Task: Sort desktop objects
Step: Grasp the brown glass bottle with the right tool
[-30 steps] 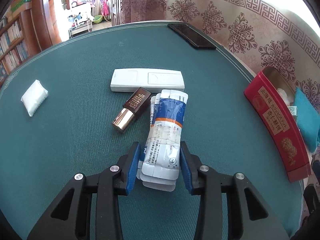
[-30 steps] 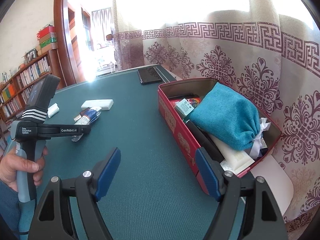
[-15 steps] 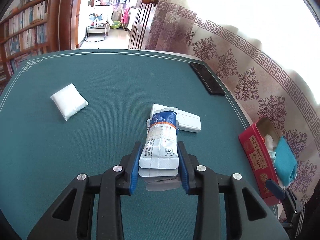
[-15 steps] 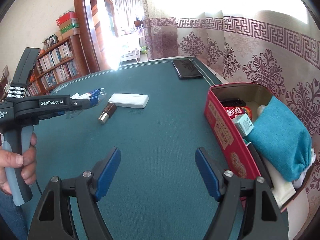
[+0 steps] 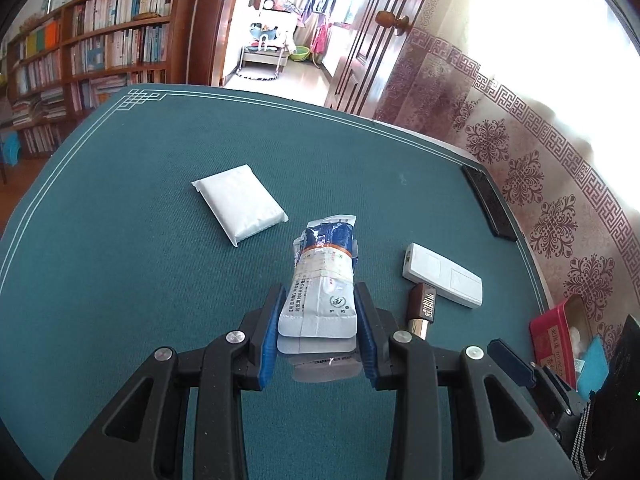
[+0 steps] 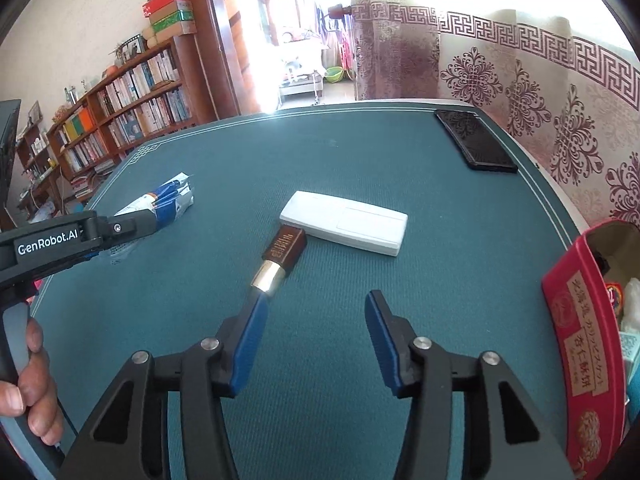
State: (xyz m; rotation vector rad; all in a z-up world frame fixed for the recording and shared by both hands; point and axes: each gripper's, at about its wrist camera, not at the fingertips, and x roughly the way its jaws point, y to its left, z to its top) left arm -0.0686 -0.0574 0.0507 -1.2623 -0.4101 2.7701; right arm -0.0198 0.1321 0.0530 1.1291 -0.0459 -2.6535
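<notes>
Above the green table [image 5: 120, 240], the left gripper [image 5: 319, 332] is clenched on a bundle of sachets [image 5: 322, 284], lifted clear of the cloth. At its 11 o'clock lies a white tissue pack [image 5: 239, 204]; at 2 o'clock, a white remote [image 5: 442, 280] touches a brown bottle [image 5: 422, 308] (gold cap toward the camera). The right gripper [image 6: 314, 338] hangs released, the bottle at 11 o'clock, a red tin [image 6: 584, 340] at 3 o'clock, and a black phone [image 6: 474, 144] at 1 o'clock.
</notes>
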